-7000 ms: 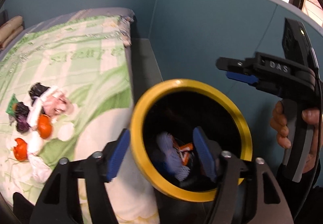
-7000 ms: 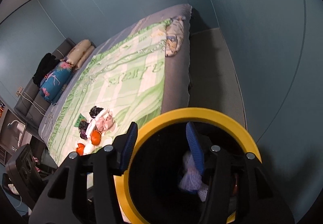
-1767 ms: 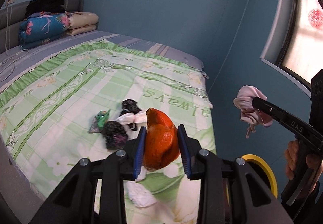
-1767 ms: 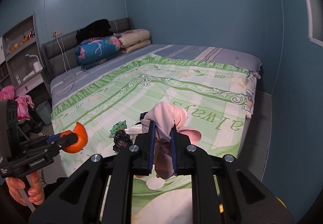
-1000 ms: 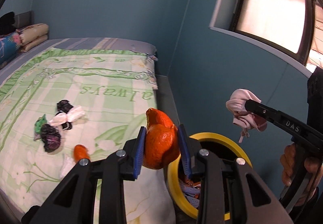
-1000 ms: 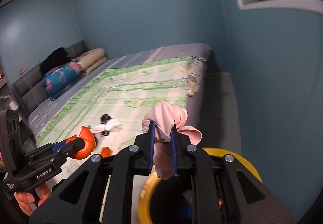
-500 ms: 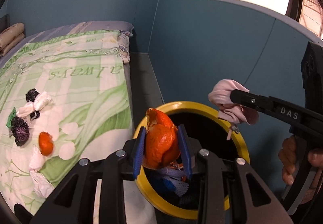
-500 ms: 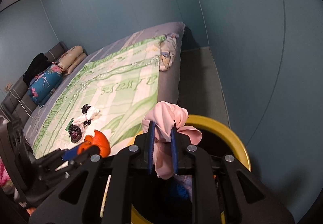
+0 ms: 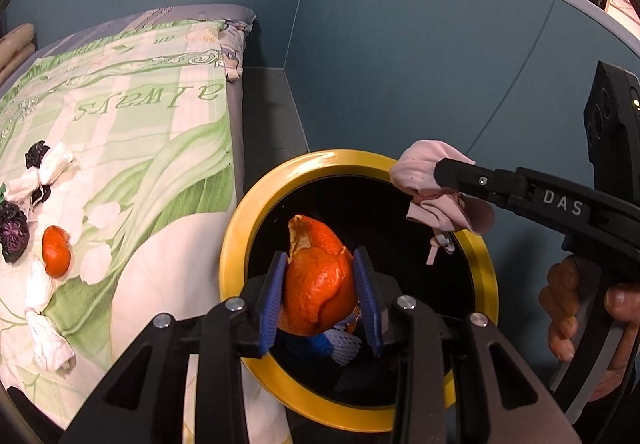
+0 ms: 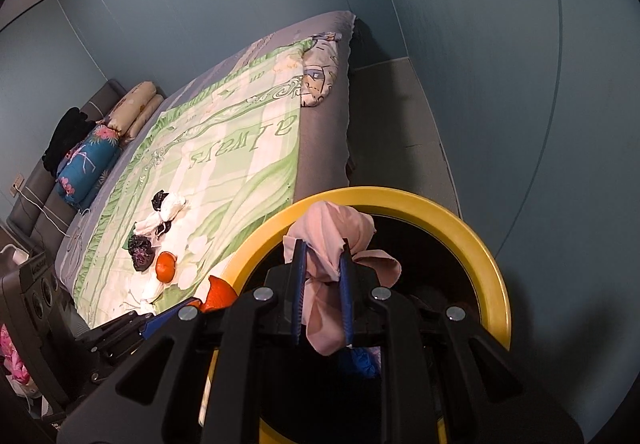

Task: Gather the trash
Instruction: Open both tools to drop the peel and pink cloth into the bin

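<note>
So both hands are parked right over the bin [image 9: 232,244] now, the black one with the yellow rim sitting on the floor just beside the bed [image 9: 132,148]; the left gripper [image 9: 320,296] has its blue pads clamped on a chunk of orange peel [image 9: 316,284], held over the mouth of the bin, and the right gripper [image 10: 322,284] is squeezed tight on a crumpled pink rag [image 10: 332,240], which hangs over the far side of the same opening; looks to me like both are lined up for the drop, neither piece let go yet. Inside the bin you can already make out some stuff at the bottom, something blue and a bit of white foam netting [image 9: 344,344], so a share of the job is done; not finished though, because the green blanket has a little cluster left on it: a second piece of orange peel [image 9: 56,256], a couple of dark purple-black crumpled bits [image 9: 14,236], and several white tissue wads [image 9: 48,336], all lying near each other toward the near end of the bed, well apart from the bin. My guess is these two drops and then a few more trips back to the bed; the peel should fall clean, the rag might snag on the pads.
</note>
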Demonstrator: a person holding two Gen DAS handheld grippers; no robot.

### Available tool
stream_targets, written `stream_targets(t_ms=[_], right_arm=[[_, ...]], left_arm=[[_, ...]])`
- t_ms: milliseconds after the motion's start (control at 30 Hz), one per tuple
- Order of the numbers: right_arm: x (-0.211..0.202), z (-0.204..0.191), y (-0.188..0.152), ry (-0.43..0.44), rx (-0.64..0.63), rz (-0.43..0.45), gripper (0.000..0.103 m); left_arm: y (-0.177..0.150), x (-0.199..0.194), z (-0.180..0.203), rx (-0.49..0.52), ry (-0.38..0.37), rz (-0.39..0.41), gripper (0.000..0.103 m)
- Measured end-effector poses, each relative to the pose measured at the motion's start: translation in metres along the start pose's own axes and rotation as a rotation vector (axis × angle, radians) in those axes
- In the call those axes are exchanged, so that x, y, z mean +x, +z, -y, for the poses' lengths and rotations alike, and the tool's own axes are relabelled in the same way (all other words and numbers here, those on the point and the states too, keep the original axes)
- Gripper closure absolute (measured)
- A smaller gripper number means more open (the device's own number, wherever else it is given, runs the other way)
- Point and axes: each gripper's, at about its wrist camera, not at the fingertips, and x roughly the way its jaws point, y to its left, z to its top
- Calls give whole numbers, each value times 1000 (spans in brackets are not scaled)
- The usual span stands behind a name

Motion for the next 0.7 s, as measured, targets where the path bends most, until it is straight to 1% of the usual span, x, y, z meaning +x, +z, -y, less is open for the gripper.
stream_targets(t_ms=[100, 233, 300, 333, 367, 400, 433, 467, 500, 567, 633, 667, 700], right_arm=[[1, -1, 1, -7, -1, 5, 86], [-2, -1, 1, -16, 3, 15, 86], [-4, 1, 2, -22, 6, 19, 86], [-4, 2, 3, -25, 12, 25, 83], [-5, 3, 3, -27, 18, 28, 81], [-6, 4, 3, -28, 25, 33, 76], [-6, 5, 4, -31, 31, 38, 71], [-7, 6, 4, -33, 35, 41, 69], [-8, 6, 4, -33, 37, 48, 66], [-11, 5, 5, -37, 36, 66, 60], [-15, 3, 5, -32, 27, 86, 51], [-16, 3, 6, -27, 23, 92, 50], [-17, 1, 6, -18, 20, 102, 47]], left_arm=[[-1, 0, 0, -8, -14, -5, 70], [-3, 0, -2, -11, -6, -1, 69], [-3, -2, -1, -14, -4, 2, 67], [-3, -4, -2, -16, -2, 8, 64], [-3, -5, -2, -16, 1, 17, 58], [-3, -9, -2, -16, 11, 30, 50], [-3, -12, -2, -16, 26, 48, 47], [-2, -16, -2, -17, 33, 62, 40], [-1, -19, -3, -18, 38, 76, 35], [2, -25, -5, -24, 58, 104, 30], [5, -30, -10, -36, 78, 122, 27], [7, -33, -13, -42, 85, 130, 24], [8, -36, -18, -55, 95, 141, 22]])
